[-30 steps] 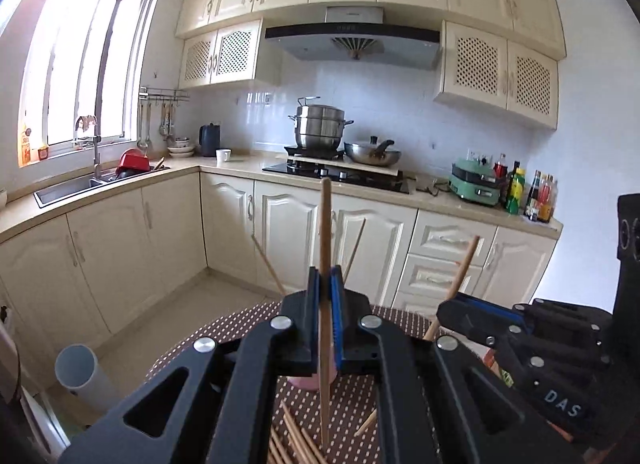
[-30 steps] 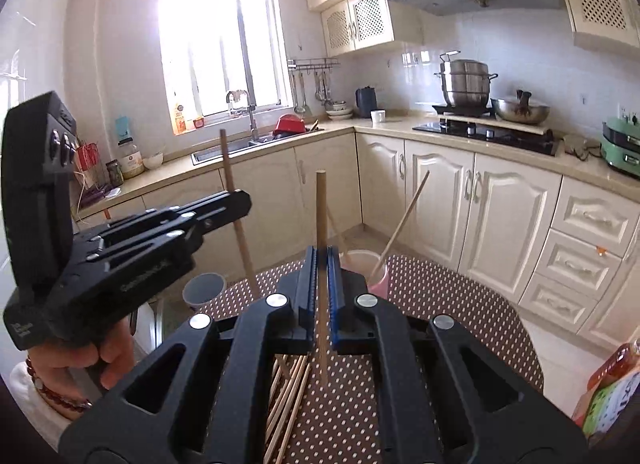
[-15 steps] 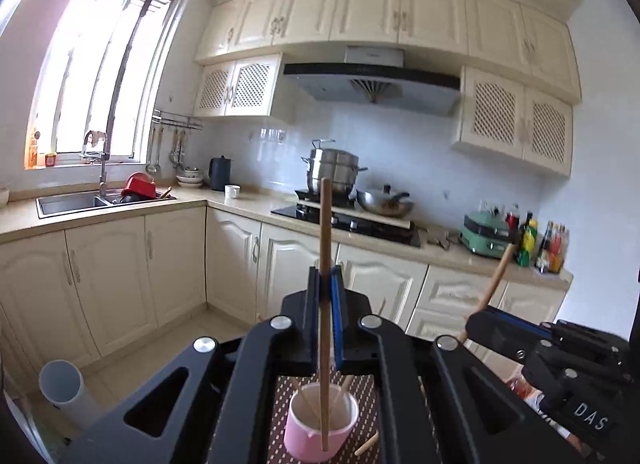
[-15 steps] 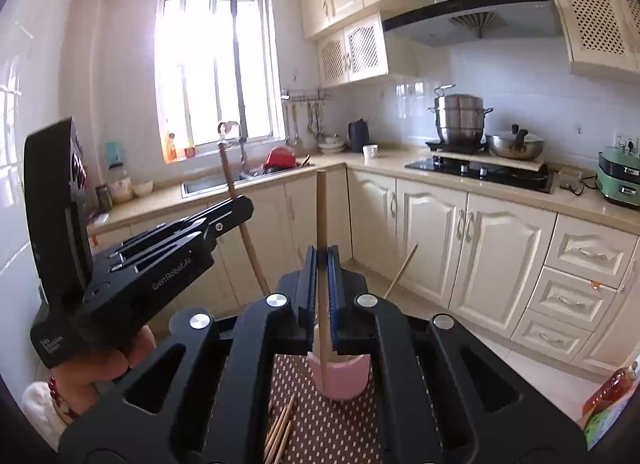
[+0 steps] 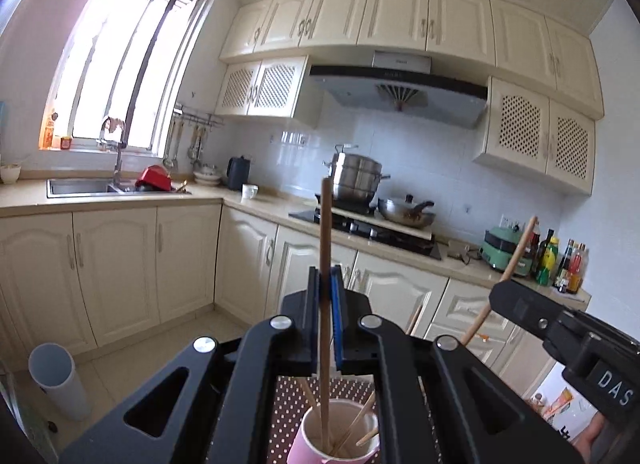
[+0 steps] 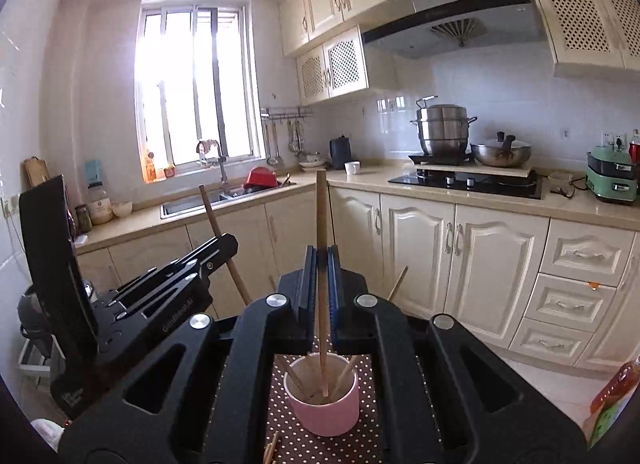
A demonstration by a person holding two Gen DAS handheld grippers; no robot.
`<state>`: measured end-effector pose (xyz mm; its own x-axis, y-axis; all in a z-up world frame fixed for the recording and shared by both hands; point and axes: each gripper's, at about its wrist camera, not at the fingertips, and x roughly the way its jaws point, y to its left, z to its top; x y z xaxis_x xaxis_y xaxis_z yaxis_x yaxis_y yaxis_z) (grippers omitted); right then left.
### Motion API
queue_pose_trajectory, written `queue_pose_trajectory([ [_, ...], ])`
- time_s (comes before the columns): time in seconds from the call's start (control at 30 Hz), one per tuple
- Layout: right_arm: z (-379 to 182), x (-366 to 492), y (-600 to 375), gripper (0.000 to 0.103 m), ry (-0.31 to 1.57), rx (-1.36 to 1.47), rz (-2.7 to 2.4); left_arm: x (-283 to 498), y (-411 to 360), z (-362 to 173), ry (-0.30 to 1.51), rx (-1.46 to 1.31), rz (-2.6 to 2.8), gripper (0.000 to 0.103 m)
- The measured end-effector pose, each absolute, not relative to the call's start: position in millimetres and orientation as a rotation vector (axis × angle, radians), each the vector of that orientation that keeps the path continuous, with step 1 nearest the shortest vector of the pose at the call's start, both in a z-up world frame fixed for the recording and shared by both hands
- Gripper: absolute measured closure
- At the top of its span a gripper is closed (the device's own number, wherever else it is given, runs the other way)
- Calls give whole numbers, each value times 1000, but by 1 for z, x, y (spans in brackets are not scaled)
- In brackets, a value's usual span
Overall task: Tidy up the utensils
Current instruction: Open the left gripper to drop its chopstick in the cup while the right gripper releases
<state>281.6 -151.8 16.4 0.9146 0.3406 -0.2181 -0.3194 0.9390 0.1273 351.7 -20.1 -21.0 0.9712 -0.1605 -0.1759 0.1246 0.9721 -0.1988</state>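
Cream cabinets, a steel sink [image 5: 80, 186] under the window and a steamer pot [image 6: 442, 130] on the black hob ring the room, all well apart from the work. A pale bin [image 5: 58, 380] stands on the floor at the left. Nearer in, each gripper crowds the other's view: the black body of the right one sits low at the right of the left camera, and the left one fills the lower left of the right camera.

The left gripper [image 5: 328, 304] points slightly downward, jaws clamped on an upright wooden chopstick [image 5: 325, 264] whose lower end reaches into the pink cup [image 5: 340, 440]. The right gripper [image 6: 320, 276] is posed the same way, jaws pinched on a second chopstick [image 6: 321, 248] with its tip inside the same cup [image 6: 324, 400] (three or so loose sticks already lean in there).

The cup is round and matte, pink outside and pale inside, standing on a brown cloth with white dots [image 6: 308, 444]. The sticks are plain, slender light wood.
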Motion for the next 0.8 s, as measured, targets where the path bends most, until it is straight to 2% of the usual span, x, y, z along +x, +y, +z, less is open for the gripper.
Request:
queue_pose_trajectory([
  [0.3, -13, 290, -147, 97, 286, 79, 335, 355, -18, -58, 250, -165, -161, 97],
  [0.8, -54, 293, -150, 97, 355, 89, 317, 353, -25, -82, 322, -109, -183, 97],
])
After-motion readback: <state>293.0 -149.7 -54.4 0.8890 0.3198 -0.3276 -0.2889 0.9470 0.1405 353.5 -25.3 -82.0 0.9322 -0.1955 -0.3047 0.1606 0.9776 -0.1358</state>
